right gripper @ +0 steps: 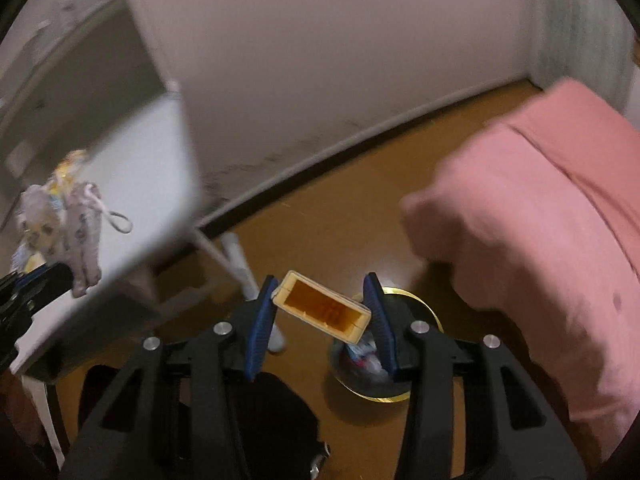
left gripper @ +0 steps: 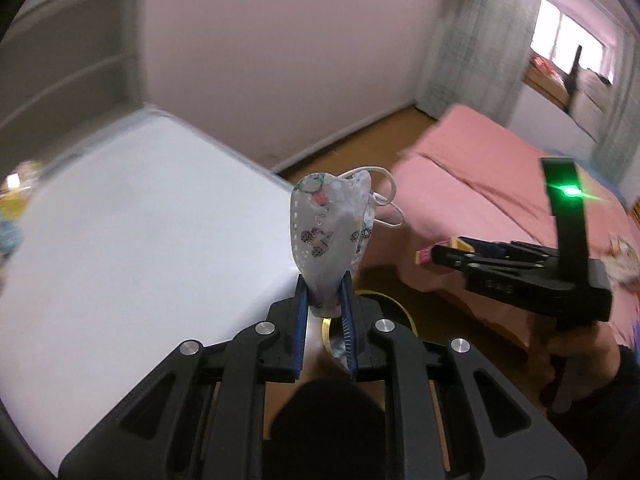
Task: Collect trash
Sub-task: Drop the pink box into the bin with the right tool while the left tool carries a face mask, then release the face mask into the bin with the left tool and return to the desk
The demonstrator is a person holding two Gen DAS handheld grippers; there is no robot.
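My left gripper [left gripper: 325, 296] is shut on a patterned white face mask [left gripper: 328, 232], held upright over the edge of the white table [left gripper: 140, 240]. The mask also shows in the right wrist view [right gripper: 76, 232]. My right gripper [right gripper: 322, 308] is shut on a small open yellow carton box [right gripper: 322, 310]; it also shows in the left wrist view [left gripper: 440, 252], to the right of the mask. A round bin with a gold rim [right gripper: 424, 308] stands on the floor just beneath both grippers, with trash inside [right gripper: 366, 356]. In the left wrist view the bin [left gripper: 400, 308] is mostly hidden by my fingers.
A bed with a pink cover [right gripper: 540, 220] lies to the right of the bin. The brown floor [right gripper: 340, 208] runs to a white wall. White table legs [right gripper: 236, 260] stand left of the bin. Colourful items [left gripper: 16, 196] lie at the table's far left. A dark shape [right gripper: 276, 420] sits below the grippers.
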